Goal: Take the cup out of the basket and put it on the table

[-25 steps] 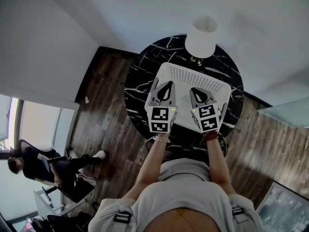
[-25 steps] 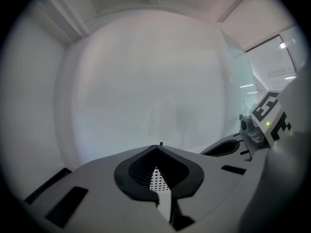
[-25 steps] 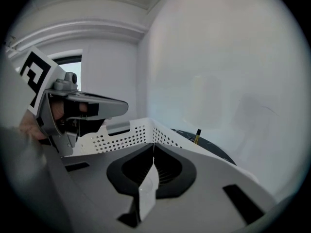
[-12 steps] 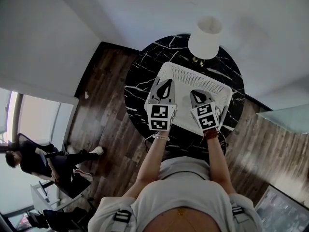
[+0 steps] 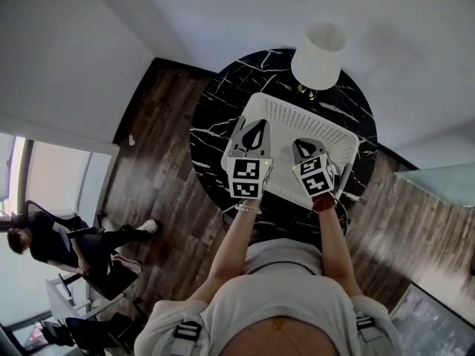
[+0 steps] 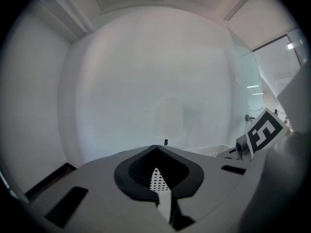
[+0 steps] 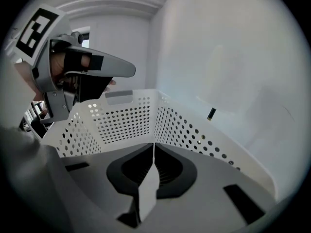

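Head view
Table: a round black marble table [image 5: 214, 124] with white veins stands on a dark wood-plank floor [image 5: 159, 169].
Basket: a white perforated plastic basket [image 5: 297, 114] sits in the middle of the table.
Lamp: a lamp with a white drum shade [image 5: 319, 55] stands on the far edge of the table, just beyond the basket.
Left gripper: the left gripper [image 5: 253, 130] is held over the near left part of the basket, pointing to the far side.
Right gripper: the right gripper [image 5: 304, 144] is held over the near right part of the basket, beside the left one and apart from it.
Bystander: a seated person in dark clothes [image 5: 46, 245] is far off to the left.
Cup: the cup cannot be made out here.

Left gripper view
Jaws: the left gripper [image 6: 156, 148] has its tips together, with nothing between them.
Through the hollow between the pads: the dotted wall of the basket [image 6: 156, 179].
Right edge: the marker cube of the right gripper [image 6: 263, 132].

Right gripper view
Jaws: the right gripper [image 7: 154, 145] has its jaws pressed together along their length and is empty.
Ahead: the inside corner of the basket [image 7: 127, 120], its walls rising beyond the jaws.
Upper left: the left gripper [image 7: 85, 67], above the basket rim.
Cup: not seen here either, so its place cannot be told.
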